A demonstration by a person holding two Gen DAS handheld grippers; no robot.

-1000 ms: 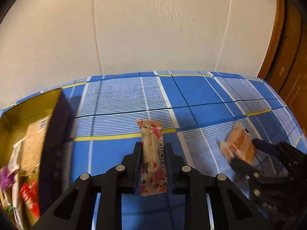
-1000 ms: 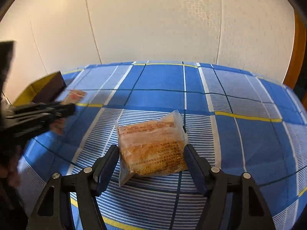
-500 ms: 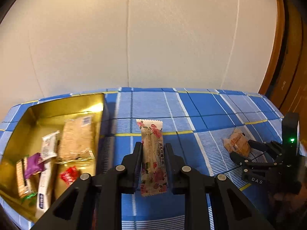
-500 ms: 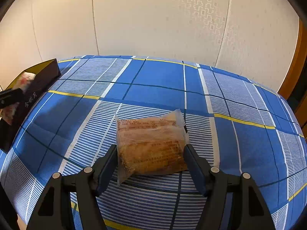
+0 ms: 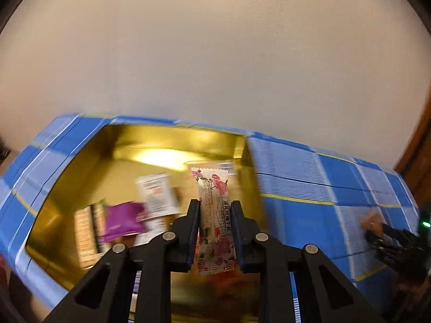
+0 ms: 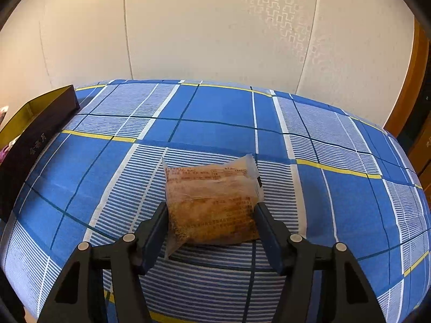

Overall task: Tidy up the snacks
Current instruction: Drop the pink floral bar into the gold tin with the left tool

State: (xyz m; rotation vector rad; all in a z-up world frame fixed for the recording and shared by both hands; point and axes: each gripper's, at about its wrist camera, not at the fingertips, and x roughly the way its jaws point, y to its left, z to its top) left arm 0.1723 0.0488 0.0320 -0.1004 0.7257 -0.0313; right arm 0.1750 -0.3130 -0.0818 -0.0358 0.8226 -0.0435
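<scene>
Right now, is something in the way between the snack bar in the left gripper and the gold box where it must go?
Nothing visible blocks it. The left gripper holds the snack bar over the open gold box. Other snacks, like the purple packet, lie on the box floor, with bare floor behind them.

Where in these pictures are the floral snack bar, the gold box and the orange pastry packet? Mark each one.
floral snack bar (image 5: 214, 210): left wrist view, middle of its wrapper.
gold box (image 5: 172, 141): left wrist view, inner far wall.
orange pastry packet (image 6: 211, 204): right wrist view, centre of its face.
</scene>
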